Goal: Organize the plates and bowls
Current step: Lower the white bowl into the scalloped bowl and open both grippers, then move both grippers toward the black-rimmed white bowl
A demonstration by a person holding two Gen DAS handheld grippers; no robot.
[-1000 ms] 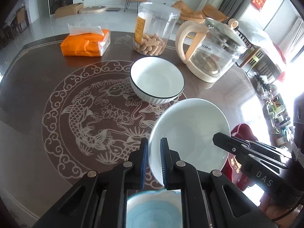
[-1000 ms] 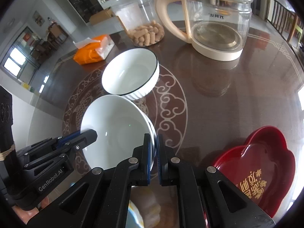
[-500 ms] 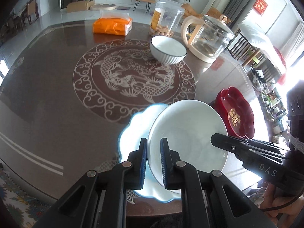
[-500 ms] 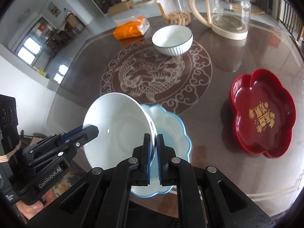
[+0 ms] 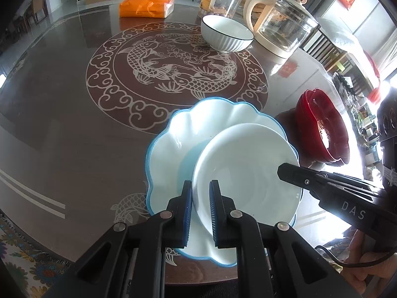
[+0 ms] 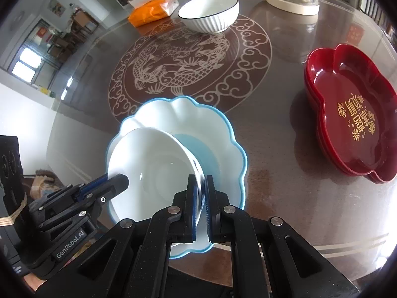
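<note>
Brown carved table (image 5: 62, 124); plain glossy white bowl (image 5: 248, 173)

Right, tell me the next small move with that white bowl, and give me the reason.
Probably lower it a little further and level it. The left gripper and right gripper are each shut on opposite rims of the white bowl, which hangs tilted over the blue-edged scalloped plate. Whether its base touches the plate yet cannot be told, so keep both grips closed until it sits flat.
</note>
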